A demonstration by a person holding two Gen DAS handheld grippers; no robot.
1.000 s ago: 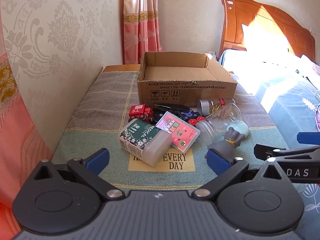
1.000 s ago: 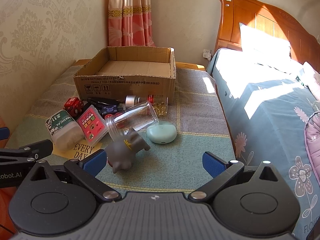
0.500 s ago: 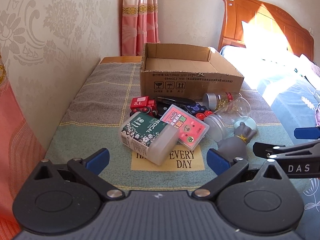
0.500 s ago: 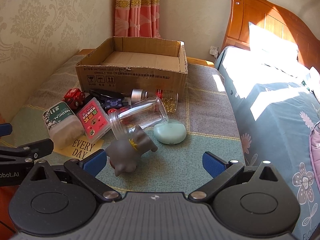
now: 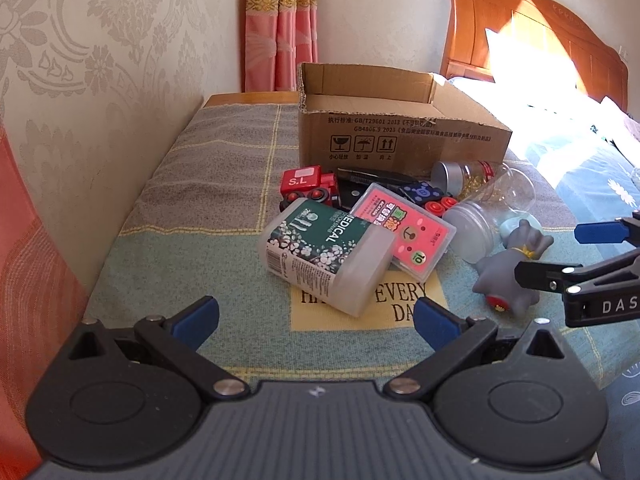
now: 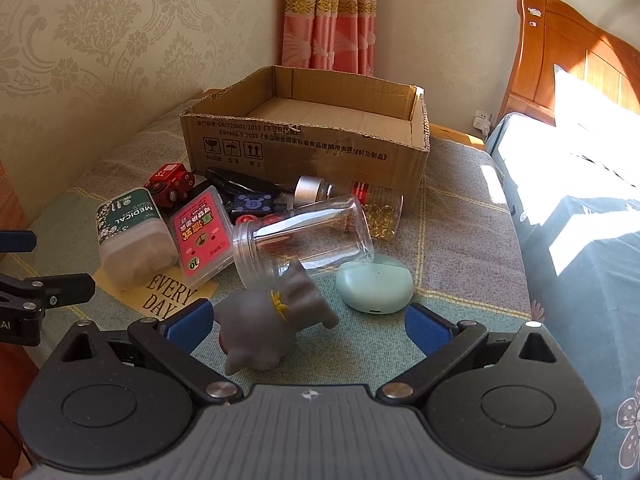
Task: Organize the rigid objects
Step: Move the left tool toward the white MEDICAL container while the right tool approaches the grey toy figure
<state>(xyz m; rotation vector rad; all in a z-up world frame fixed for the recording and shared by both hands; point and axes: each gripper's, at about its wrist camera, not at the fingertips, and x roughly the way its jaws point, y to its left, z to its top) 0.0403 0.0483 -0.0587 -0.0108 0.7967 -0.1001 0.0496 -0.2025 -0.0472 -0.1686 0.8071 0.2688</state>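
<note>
Open brown cardboard box (image 6: pixel 304 136), upper centre, appears empty; the task is barely begun. The grey rubber cat figurine (image 6: pixel 272 320) and other clutter lie below it. Left hand-held gripper (image 5: pixel 316 316) and right hand-held gripper (image 6: pixel 308 326) gape wide, holding nothing.

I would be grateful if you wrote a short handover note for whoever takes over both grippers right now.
Left gripper: open, empty, facing the green-labelled MEDICAL container.
Right gripper: open, empty, with the grey rubber cat toy lying between its fingers, ungripped.
Brown cardboard box: nothing visible inside.
In front of it: red toy car, pink card case, clear plastic jar on its side, mint green earbud case, small silver-lidded jar of yellow capsules.
Done: nothing boxed.
Left: box every item; the cat looks like the likely first.
</note>
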